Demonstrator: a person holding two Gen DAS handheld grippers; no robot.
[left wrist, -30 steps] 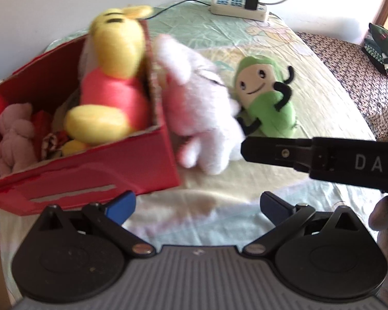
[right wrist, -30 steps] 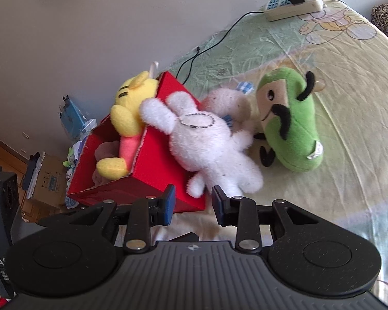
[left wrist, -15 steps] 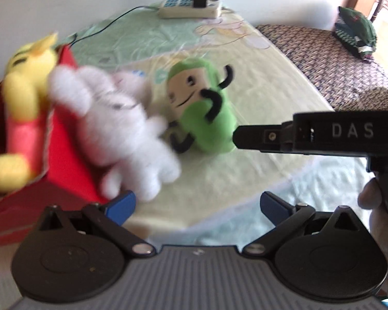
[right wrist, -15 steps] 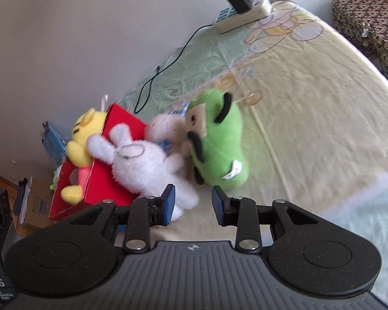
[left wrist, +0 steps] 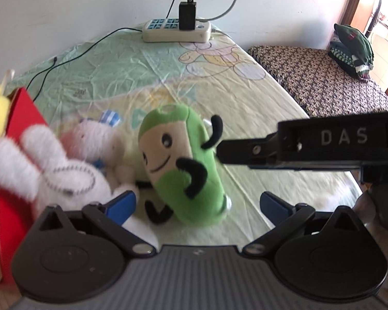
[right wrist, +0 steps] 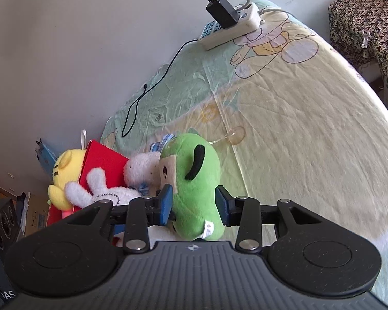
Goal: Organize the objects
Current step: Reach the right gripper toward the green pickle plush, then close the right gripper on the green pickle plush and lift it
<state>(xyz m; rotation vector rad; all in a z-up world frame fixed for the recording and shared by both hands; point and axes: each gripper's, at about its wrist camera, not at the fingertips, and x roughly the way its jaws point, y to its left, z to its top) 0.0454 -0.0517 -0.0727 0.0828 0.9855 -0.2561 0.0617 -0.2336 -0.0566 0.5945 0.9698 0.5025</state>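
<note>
R tongs (right wrist: 194,204) straddling green plush (right wrist: 194,180) on bed (right wrist: 297,118), pads apart; L tongs (left wrist: 196,206) gaping wide, holding nothing.

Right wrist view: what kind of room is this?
Probably a bedroom at home: a cartoon-print bedsheet covers a bed against a plain wall, plush toys like the green one lie on it, and a power strip sits near the wall.

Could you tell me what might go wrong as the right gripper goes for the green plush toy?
The right gripper straddles the green plush toy near its lower end, so the soft body may slip out. The white rabbit lies against it and could get dragged. The red box looks full already.
</note>
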